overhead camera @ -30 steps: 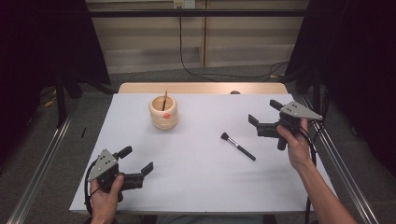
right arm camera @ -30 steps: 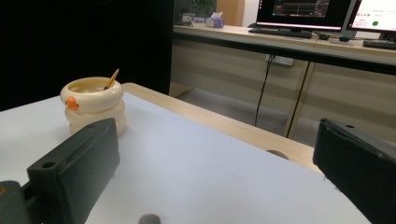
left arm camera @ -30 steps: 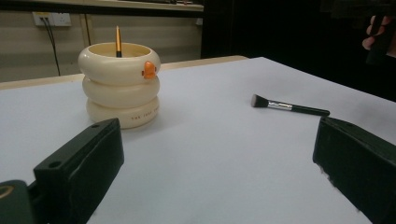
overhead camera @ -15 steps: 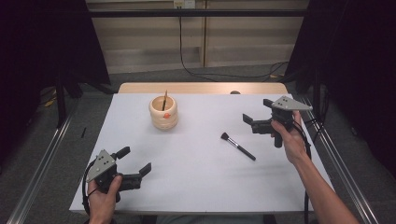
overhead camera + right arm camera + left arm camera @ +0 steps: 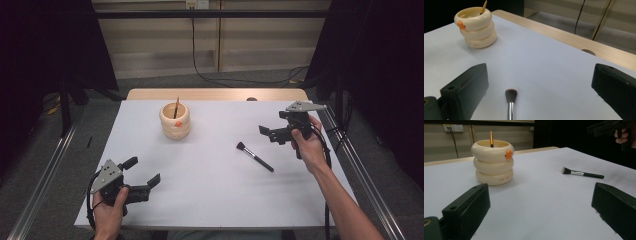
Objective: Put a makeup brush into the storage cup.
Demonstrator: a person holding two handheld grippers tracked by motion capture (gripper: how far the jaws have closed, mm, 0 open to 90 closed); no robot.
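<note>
Right gripper (image 5: 272,134) hangs above the white table (image 5: 210,200) w/ jaws spread wide and nothing btwn them, aimed at the makeup brush (image 5: 254,156), which lies flat on the sheet at approx 7 o'clock from that gripper, near but not touching. In the right gripper view the brush (image 5: 510,102) sits low and centred btwn the jaws, bristles pointing away, ferrule and handle running off the bottom edge. Left gripper (image 5: 142,176) rests at the near-left corner, also wide open and empty, well apart from everything. Ring-stacked cream holder (image 5: 175,120) stands upright at approx 10 o'clock from the brush, well apart, w/ a thin stick (image 5: 176,106) leaning inside it and an orange beak on its side. My read: the step in hand is a reach for the brush, prob. to drop it in the holder. Risks: handle is thin, round and flat on the sheet, so jaws closing too high could miss it, or closing off-centre could roll or flick it away; pressing down too hard could drag the sheet. Grabbing at the bristle end could splay the hairs and give a floppy hold. Later, a tilted brush could knock the stick or clip the holder rim and tip it.
</note>
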